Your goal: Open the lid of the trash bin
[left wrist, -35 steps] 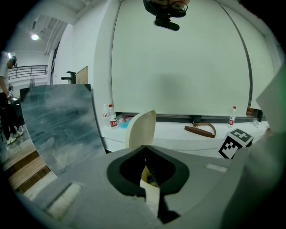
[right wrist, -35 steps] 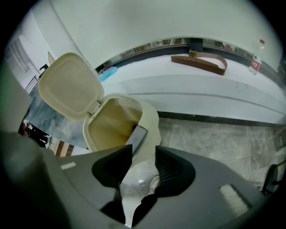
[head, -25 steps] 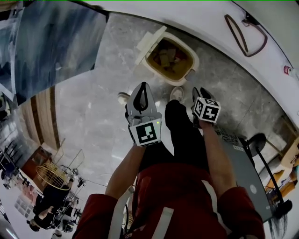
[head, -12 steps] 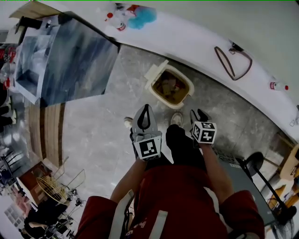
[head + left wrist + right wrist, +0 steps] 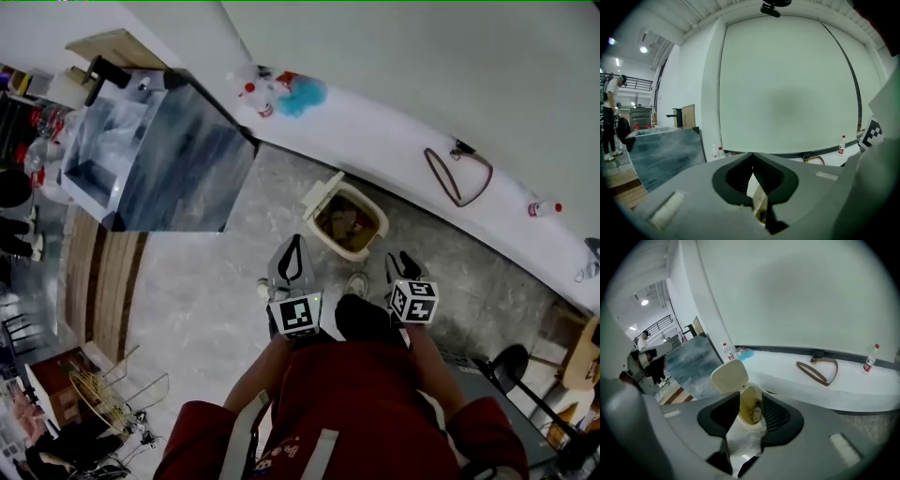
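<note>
Where the grey floor [image 5: 206, 281] meets the low white surface [image 5: 394, 150], item one: trash bin [image 5: 384, 223], beige, upright, lid [image 5: 322, 194] tipped back and open, rubbish visible inside. Item two: left gripper [image 5: 292, 246], fingers pressed together at the tips, nothing between them. Item three: right gripper [image 5: 405, 262], fingers spread, empty, bin seen through the gap. Both grippers hang apart from the bin.

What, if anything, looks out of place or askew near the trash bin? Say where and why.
A brown strap lies in a loose loop on the white ledge behind the trash bin, as if dropped there. The bin's lid is tipped back open; nothing looks spilled or damaged.
</note>
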{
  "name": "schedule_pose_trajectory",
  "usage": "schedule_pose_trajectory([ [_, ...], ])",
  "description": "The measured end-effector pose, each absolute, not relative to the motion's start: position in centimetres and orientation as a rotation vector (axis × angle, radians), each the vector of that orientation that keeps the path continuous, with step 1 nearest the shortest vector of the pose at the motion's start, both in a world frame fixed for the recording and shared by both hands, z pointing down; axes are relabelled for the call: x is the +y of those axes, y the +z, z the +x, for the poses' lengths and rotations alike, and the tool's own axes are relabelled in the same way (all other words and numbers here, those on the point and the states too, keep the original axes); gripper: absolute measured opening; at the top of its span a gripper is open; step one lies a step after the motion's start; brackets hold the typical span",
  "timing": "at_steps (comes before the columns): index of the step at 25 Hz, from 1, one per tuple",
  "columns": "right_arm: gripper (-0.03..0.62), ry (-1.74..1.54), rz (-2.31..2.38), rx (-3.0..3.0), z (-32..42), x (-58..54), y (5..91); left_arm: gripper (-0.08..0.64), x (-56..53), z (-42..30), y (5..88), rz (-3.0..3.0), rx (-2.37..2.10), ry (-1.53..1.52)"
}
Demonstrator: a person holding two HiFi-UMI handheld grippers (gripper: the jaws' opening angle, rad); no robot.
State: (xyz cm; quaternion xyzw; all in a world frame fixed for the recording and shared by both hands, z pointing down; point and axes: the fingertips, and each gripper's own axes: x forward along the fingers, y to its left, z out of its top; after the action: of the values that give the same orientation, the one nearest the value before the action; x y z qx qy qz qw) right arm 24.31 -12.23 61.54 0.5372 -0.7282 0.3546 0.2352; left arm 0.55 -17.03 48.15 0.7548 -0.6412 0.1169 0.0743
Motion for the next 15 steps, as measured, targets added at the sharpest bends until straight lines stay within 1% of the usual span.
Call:
schedule_pose_trajectory([
  [5, 0.147, 0.872, 1.538, -2.124, 23.5, -14.7, 55.6, 0.005, -17.2, -0.5, 44.9, 2.282, -1.958, 0.242],
  [8, 0.147, 0.777, 1.601, -2.191, 23.4, -16.6, 51.1, 0.005, -17.2, -0.8, 43.7, 2.284, -1.925, 0.242],
  [15, 0.149, 0.474, 1.701, -2.354, 23.0, -19.6, 39.6, 0.005, -18.2, -1.5, 37.6, 2.318, -1.924, 0.169],
])
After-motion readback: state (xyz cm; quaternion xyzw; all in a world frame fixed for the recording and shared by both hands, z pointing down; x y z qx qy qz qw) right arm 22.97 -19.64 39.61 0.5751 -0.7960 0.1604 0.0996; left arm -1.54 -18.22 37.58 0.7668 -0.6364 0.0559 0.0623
